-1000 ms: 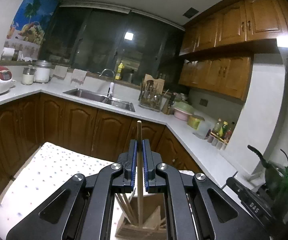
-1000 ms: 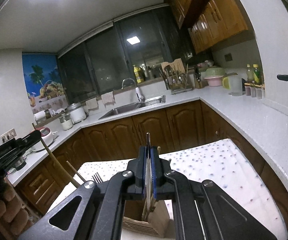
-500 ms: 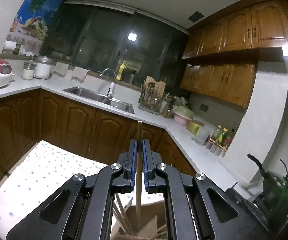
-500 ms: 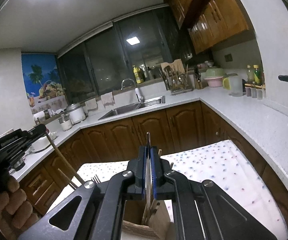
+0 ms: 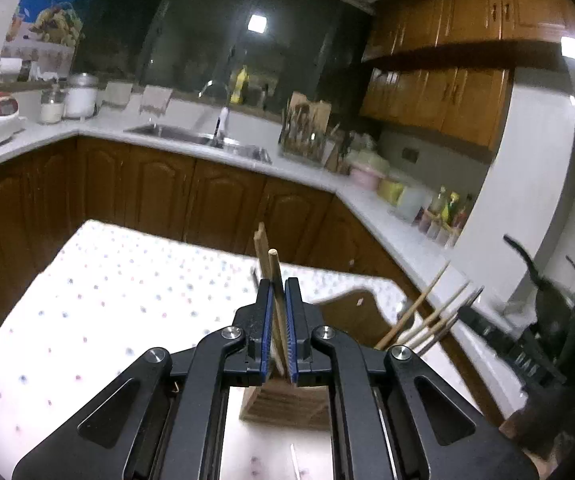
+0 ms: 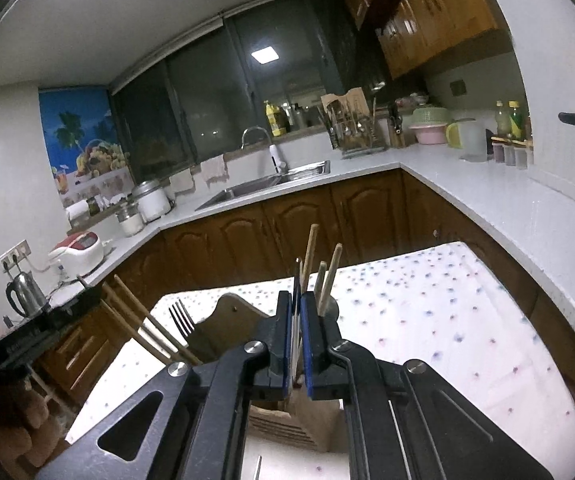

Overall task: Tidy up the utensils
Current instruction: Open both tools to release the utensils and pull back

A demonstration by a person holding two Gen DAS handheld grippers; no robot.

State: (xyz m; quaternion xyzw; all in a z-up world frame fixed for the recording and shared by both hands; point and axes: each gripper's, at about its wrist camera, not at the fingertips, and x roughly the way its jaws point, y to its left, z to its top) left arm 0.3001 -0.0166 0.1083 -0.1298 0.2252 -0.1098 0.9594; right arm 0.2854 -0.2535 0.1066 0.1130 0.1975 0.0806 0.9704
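My left gripper [image 5: 278, 286] is shut on a wooden chopstick [image 5: 274, 268] that stands upright between the blue pads, with a flat wooden stick [image 5: 261, 240] just behind it. Under it is the wooden utensil holder [image 5: 283, 404], and several chopsticks [image 5: 427, 312] lean out to the right. My right gripper [image 6: 296, 298] is shut on a thin flat utensil handle [image 6: 298, 276], directly over the holder [image 6: 287, 420]. Chopsticks [image 6: 329, 276] stick up just right of its fingers. A fork [image 6: 181, 320] stands left of the holder's back board [image 6: 233, 320].
The holder rests on a table with a white dotted cloth [image 5: 107, 300]. Brown cabinets and a white counter with a sink [image 6: 271, 184] wrap around behind. A hand with the other gripper [image 6: 27, 340] shows at the left of the right wrist view.
Both grippers have sunk toward the holder, the left one more. The chopsticks in the holder now rise beside the fingers, and more of the dotted cloth shows.
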